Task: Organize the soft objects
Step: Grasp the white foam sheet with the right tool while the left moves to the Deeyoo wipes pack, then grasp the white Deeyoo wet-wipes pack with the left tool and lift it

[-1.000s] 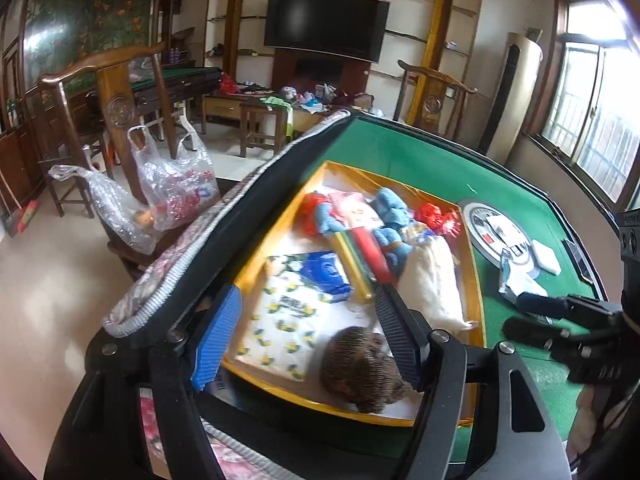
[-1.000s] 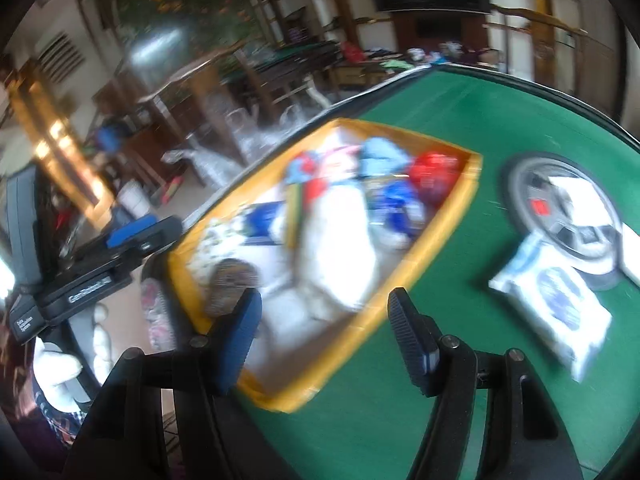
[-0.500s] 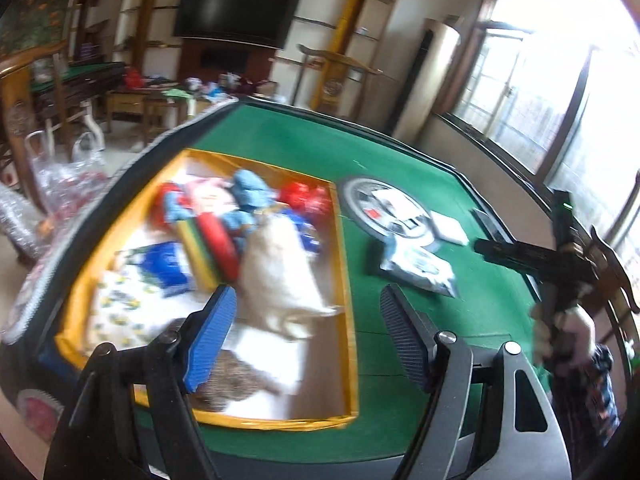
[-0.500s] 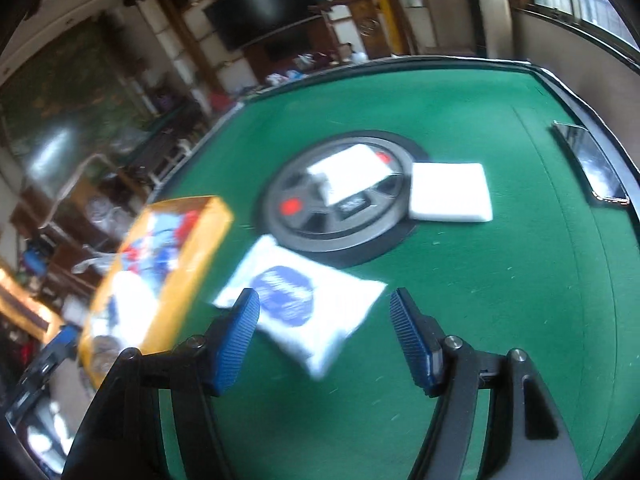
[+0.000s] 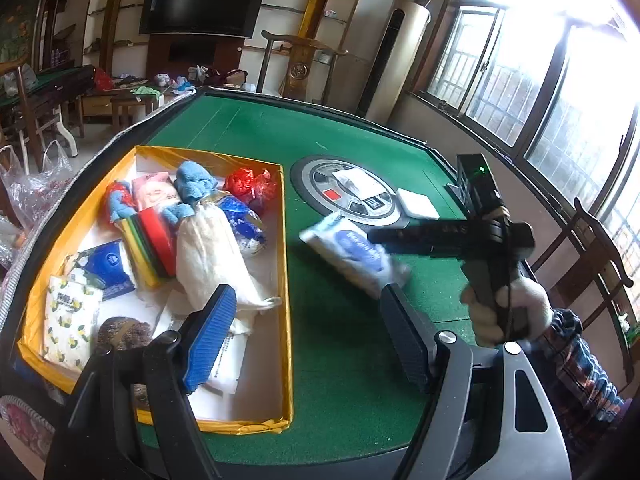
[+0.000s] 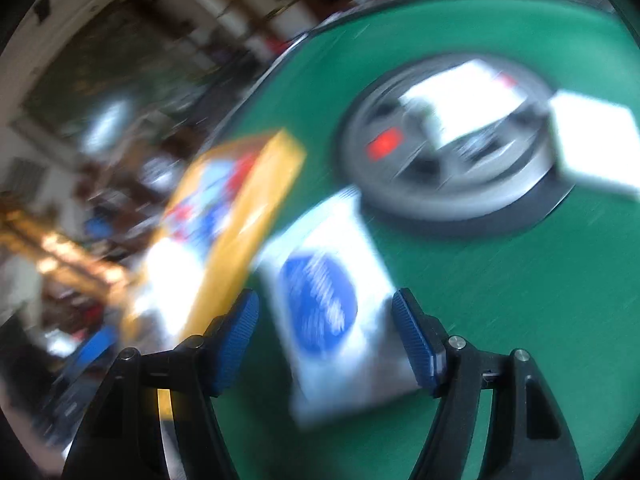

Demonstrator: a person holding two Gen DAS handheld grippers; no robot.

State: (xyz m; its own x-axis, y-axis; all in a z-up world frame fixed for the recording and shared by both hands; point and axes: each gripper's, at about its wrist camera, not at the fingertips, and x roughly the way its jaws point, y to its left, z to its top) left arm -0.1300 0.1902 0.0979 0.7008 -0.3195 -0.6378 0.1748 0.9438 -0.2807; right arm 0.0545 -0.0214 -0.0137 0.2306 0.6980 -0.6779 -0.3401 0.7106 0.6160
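Green felt desk [image 5: 256, 128] with a dark raised rim fills mid-frame. Left of centre on it: yellow-walled shallow box [image 5: 285, 280], white inside, packed with soft items. Centre, upper: round grey-and-black dial panel [image 5: 344, 194] set in the felt, white card on top. Just right of the dial: white square pad [image 5: 418, 204]. Below the dial: white-and-blue tissue pack [image 5: 352, 250]; blurred, contact with felt unclear.

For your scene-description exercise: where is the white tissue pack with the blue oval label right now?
In both wrist views the tissue pack lies on the green table, between the yellow box and the round grey centre panel, with the open right gripper straddling it.
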